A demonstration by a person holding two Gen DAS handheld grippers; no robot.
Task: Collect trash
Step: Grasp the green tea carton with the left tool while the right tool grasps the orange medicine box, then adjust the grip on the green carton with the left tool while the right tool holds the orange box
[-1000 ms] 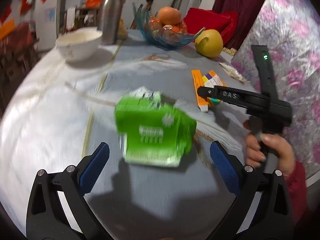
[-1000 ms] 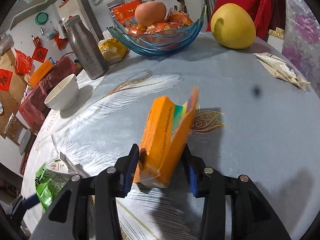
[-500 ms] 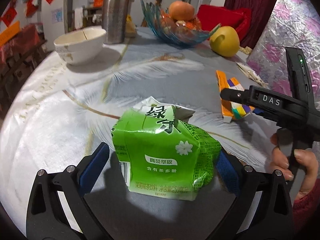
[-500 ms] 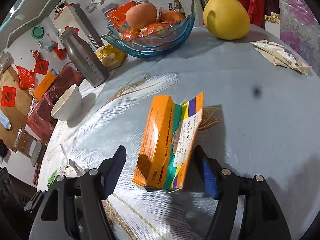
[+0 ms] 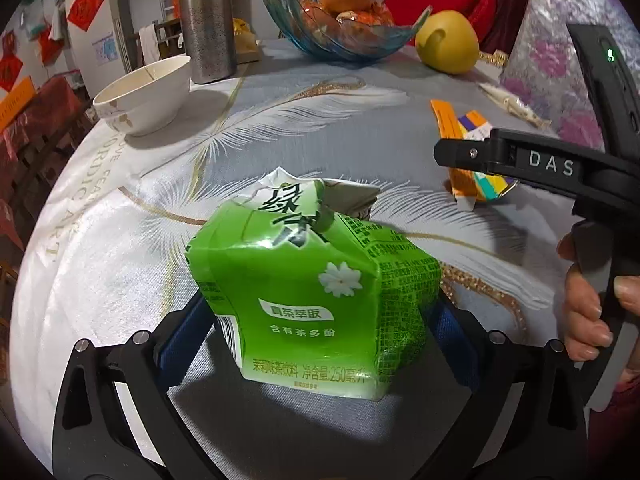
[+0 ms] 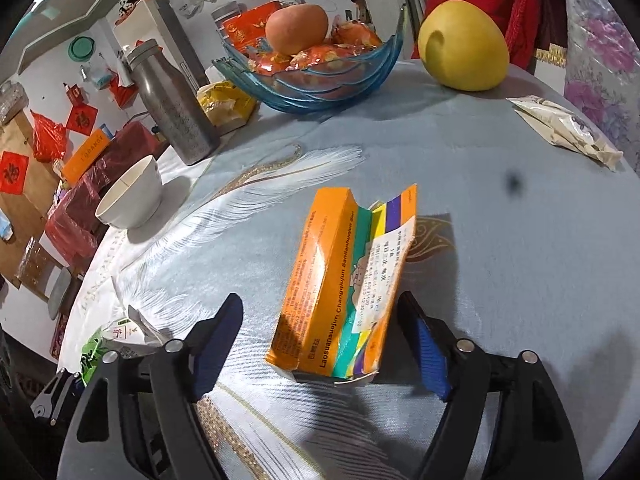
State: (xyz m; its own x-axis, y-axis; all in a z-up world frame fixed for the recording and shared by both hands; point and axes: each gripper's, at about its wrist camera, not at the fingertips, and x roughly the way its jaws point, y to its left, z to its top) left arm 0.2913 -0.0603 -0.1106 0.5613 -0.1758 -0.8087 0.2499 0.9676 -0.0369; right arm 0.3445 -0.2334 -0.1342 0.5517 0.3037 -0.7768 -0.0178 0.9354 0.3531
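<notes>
1. Counting near to far from my left gripper (image 5: 316, 320): one crushed green tea carton (image 5: 312, 296) between its fingers, one orange medicine box (image 6: 340, 292) off to the right, one white bowl (image 5: 144, 100), one steel flask (image 5: 208, 20), one blue glass fruit bowl (image 5: 344, 40), one yellow pomelo (image 5: 448, 42), and one pale sachet (image 6: 564, 128) by the table's far right edge.
2. My left gripper's blue pads sit against both sides of the carton; I cannot tell whether they actually pinch it.
3. My right gripper (image 6: 324, 344) is spreading, its jaws opening; the orange box lies flat between them, gaps showing on both sides.
4. I see bare tablecloth (image 6: 500, 280) ahead and right of the right gripper; the table's left edge curves away beyond the carton.
</notes>
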